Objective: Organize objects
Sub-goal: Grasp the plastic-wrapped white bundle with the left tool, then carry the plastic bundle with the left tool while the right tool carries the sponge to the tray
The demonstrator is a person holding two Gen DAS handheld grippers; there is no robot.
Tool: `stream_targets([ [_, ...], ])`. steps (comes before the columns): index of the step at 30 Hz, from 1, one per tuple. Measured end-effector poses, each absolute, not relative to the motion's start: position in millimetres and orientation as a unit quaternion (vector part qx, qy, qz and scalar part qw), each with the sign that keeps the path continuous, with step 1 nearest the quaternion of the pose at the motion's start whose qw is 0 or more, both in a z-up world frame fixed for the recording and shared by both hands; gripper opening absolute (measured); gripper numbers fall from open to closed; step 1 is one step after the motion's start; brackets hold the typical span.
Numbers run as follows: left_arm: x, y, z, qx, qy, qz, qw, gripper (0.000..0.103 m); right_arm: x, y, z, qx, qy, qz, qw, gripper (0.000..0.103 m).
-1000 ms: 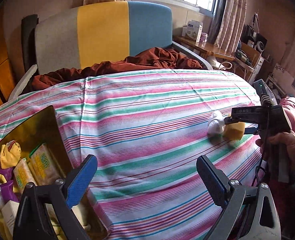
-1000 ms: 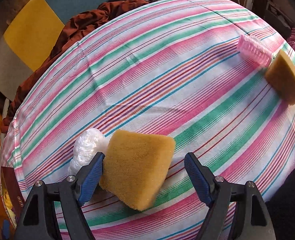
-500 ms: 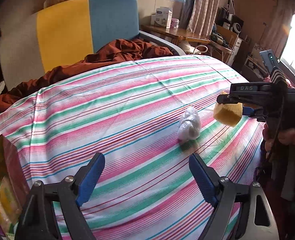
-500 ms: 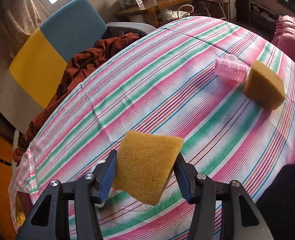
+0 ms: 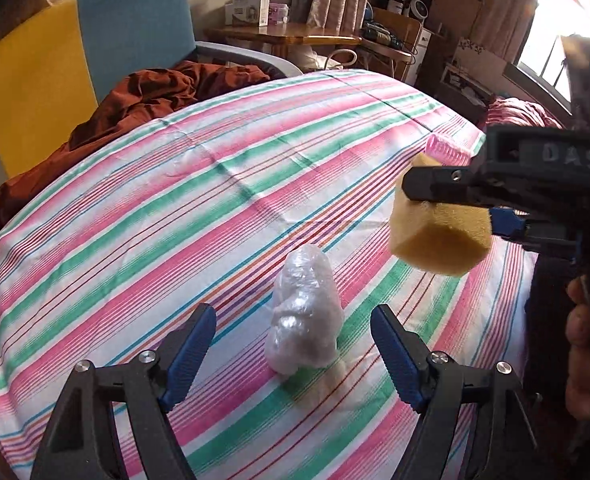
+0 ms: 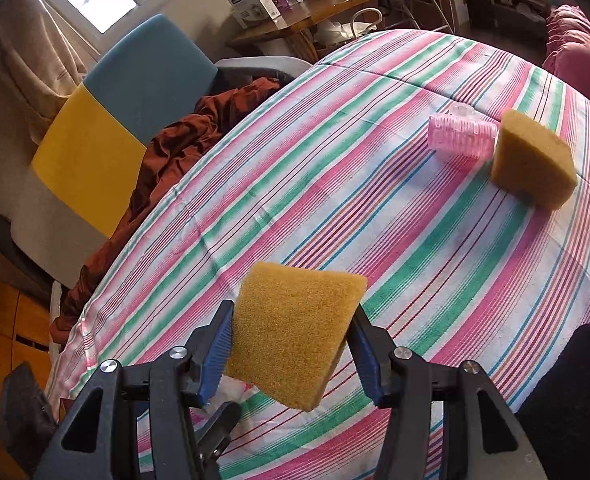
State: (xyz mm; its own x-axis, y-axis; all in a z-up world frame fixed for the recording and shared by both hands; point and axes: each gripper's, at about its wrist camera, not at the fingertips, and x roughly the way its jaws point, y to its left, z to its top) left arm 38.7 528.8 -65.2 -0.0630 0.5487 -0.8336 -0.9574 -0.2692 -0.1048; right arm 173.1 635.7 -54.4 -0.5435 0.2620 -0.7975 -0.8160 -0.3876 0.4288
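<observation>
On the striped bed [image 5: 199,184], the right gripper [image 6: 291,344] has lifted clear, its fingers [image 6: 219,352] closed on a yellow sponge [image 6: 295,332] that lay on the sheet a second ago. The left gripper [image 5: 293,354] has swung in, fingers [image 5: 191,352] wide apart and empty, a clear plastic bundle [image 5: 305,320] between them, seemingly untouched. Beyond the right fingers, a second sponge [image 6: 533,162] touches a pink curler [image 6: 461,136]. Sorting looks under way.

The held sponge [image 6: 295,336] hides most of the plastic wad [image 6: 231,390].
</observation>
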Motion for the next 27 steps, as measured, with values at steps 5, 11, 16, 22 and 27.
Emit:
stream_targets([
  [5,35.2,537.5,-85.4,-0.412,0.258,0.685,0.543,0.036,162.5,633.9,-58.4,-0.343,0.418,0.771,0.337,0.055],
  [11,20.2,484.4,-82.9,-0.432,0.204,0.713,0.514,0.035,130.7,617.7,-71.1,-0.402,0.395,0.781,0.268,0.055],
  [16,12.1,413.0,-79.4,-0.436,0.167,0.773,0.430,0.039,97.0,586.4,-77.8,-0.454,0.356,0.799,0.170,0.055],
  [22,20.3,354.5,-80.7,-0.419,0.136,0.804,0.400,0.037,71.1,546.9,-81.6,-0.501,0.294,0.809,0.091,0.055],
  [27,32.4,350.6,-87.1,-0.378,0.155,0.816,0.409,0.036,69.9,548.2,-95.4,-0.531,0.284,0.791,0.112,0.055],
])
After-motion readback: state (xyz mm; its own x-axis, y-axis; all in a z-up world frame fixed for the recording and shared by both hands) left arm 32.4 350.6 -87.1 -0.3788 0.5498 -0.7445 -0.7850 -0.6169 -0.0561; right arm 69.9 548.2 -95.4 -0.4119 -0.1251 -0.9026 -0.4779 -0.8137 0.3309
